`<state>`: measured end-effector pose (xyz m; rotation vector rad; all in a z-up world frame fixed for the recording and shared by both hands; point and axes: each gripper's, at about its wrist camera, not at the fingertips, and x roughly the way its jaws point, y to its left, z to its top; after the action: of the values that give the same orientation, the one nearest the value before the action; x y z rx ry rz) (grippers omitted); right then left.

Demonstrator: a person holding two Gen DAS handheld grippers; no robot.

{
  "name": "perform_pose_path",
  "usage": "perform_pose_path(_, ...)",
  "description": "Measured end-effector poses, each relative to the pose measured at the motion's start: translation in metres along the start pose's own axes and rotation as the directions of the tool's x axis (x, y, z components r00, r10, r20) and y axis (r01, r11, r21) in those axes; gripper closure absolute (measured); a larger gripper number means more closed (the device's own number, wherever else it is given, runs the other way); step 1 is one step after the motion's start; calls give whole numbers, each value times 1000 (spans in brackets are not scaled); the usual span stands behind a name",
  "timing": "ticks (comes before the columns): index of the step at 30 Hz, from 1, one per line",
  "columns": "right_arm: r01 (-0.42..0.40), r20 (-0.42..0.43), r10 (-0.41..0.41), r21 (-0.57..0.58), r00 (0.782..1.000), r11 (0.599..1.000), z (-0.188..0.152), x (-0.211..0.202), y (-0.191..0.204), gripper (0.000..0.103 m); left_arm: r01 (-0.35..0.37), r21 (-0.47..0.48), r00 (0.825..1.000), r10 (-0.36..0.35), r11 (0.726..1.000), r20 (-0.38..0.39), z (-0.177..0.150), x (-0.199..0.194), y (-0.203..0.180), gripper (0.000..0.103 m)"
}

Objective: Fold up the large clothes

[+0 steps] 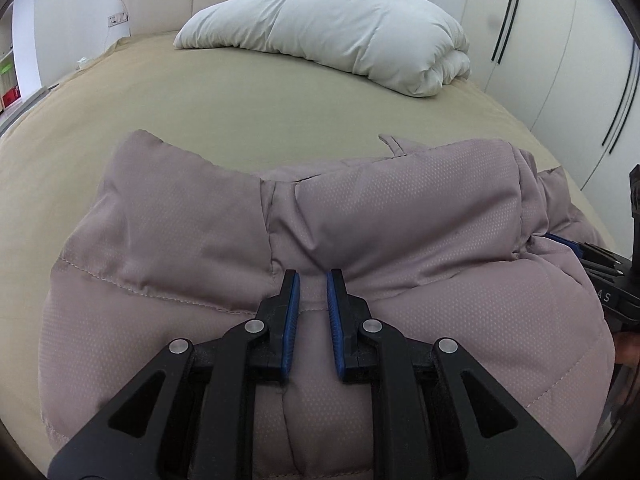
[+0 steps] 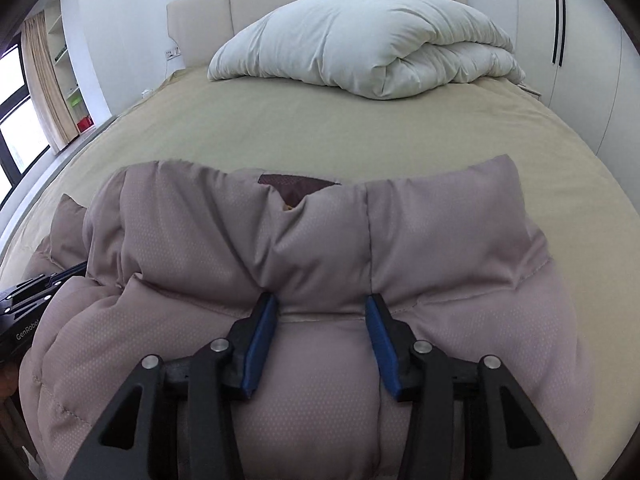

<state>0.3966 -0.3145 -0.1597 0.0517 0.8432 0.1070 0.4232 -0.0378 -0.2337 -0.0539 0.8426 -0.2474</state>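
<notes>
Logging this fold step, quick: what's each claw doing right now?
Left claw: open, narrow gap, fingers resting on the jacket, gripping nothing.
Right claw: open wider, fingers pressed on the jacket's folded top, gripping nothing.

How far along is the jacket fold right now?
Done: the puffer jacket lies bunched in a compact bundle on the bed. In hand: the left gripper and right gripper sit open over its top layer, clamping nothing. Left: flattening the puffy folds; whether another fold is needed, I cannot tell.
</notes>
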Motion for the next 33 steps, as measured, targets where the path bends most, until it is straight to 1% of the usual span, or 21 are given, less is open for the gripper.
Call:
perform_pose_path(2, -4, 10, 4, 4, 1000, 1000, -2, 2, 0, 54, -3, -1, 1000, 3, 1000, 9, -7, -2, 2, 89)
perform_pose_path(7, -14, 23, 14, 13, 1000, 1000, -5, 4, -1, 53, -12, 0, 1000, 12, 1000, 9, -7, 2, 1, 89)
perform_pose_path(9, -12, 29, 12, 15, 999, 1000, -6, 4, 0, 53, -11, 0, 1000, 11, 1000, -1, -7, -2, 1, 89)
perform_pose_path(12, -8, 29, 7, 12, 1000, 1000, -4, 0, 1, 53, 12, -28, 1000, -13, 1000, -27, -4, -15, 5, 89)
perform_pose_path(13, -12, 20, 11, 15, 1000, 1000, -2, -3, 1, 53, 1, -30, 999, -2, 1000, -33, -1, -23, 3, 89)
perform_pose_path(15, -5, -2, 5, 27, 1000, 1000, 2, -19, 1, 51, -26, -11, 1000, 26, 1000, 5, -4, -52, -5, 88)
perform_pose_path(16, -14, 14, 13, 41, 1000, 999, 2, -32, 0, 51, -30, 4, 999, 30, 1000, 35, -7, -63, -10, 88)
perform_pose_path(17, -33, 56, 30, 50, 998, 998, 1, -47, -1, 46, -46, 20, 998, 45, 999, 51, -9, -69, -14, 88)
perform_pose_path(18, -22, 89, 18, 41, 996, 999, -1, -57, -1, 40, -61, 34, 997, 59, 998, 49, -11, -68, -17, 88)
perform_pose_path(19, 35, 114, -37, 20, 993, 999, -3, -65, -1, 39, -65, 46, 997, 63, 997, 37, -12, -62, -18, 88)
perform_pose_path(20, 89, 122, -88, 3, 989, 996, -6, -65, -3, 37, -60, 46, 998, 59, 997, 19, -13, -54, -16, 88)
perform_pose_path(21, 130, 99, -129, -7, 987, 991, -10, -59, -7, 35, -44, 33, 999, 44, 998, 13, -13, -47, -12, 88)
perform_pose_path(22, 125, 62, -125, 1, 990, 992, -15, -49, -15, 33, -23, 11, 1000, 23, 1000, 13, -11, -42, -8, 88)
perform_pose_path(23, 80, 42, -81, 30, 996, 996, -20, -40, -25, 32, -13, -2, 1000, 14, 1000, 12, -9, -39, -5, 88)
perform_pose_path(24, 53, 47, -56, 58, 997, 997, -22, -36, -31, 31, -12, -5, 1000, 12, 1000, 14, -9, -35, -4, 88)
perform_pose_path(25, 50, 49, -54, 69, 997, 996, -22, -33, -34, 31, -16, -2, 1000, 16, 1000, 21, -9, -30, -4, 88)
perform_pose_path(29, 126, 54, -128, 27, 990, 992, -21, -21, -21, 31, -23, -7, 1000, 23, 1000, 1, -9, -19, -3, 88)
perform_pose_path(30, 136, 39, -137, 20, 990, 990, -18, -21, -20, 31, -11, -13, 1000, 11, 1000, -12, -6, -21, -1, 88)
perform_pose_path(31, 140, 26, -141, 22, 990, 990, -12, -26, -19, 34, -4, -15, 1000, 3, 1000, -24, -3, -29, 0, 88)
perform_pose_path(32, 127, 23, -128, 32, 992, 991, -6, -33, -18, 48, -3, -17, 1000, 3, 1000, -17, 0, -40, 1, 88)
perform_pose_path(33, 99, 34, -101, 41, 994, 994, 1, -43, -14, 53, -17, -17, 1000, 17, 1000, 14, 3, -52, 2, 88)
